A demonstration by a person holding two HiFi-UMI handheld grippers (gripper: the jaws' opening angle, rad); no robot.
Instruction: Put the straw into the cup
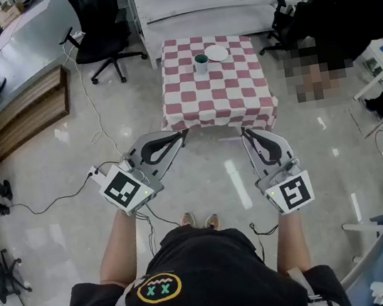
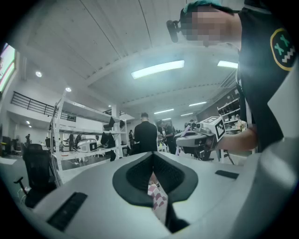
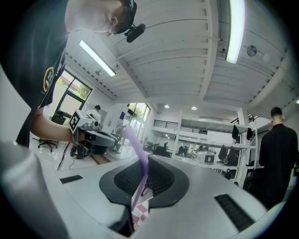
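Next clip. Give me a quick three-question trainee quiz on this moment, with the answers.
1. True or false: the straw is already in the cup.
2. Which tongs hold the straw: A) left tongs, B) right tongs?
3. Fill in: beside the cup on the checked table lies a white ____.
Key: 1 false; 2 B; 3 plate.

Right tongs: jaws pinching a purple straw, which is slanting up and to the left. Red-and-white checked cloth showing through the gap beneath. Left tongs hanging level at far left. Person in black standing at right.
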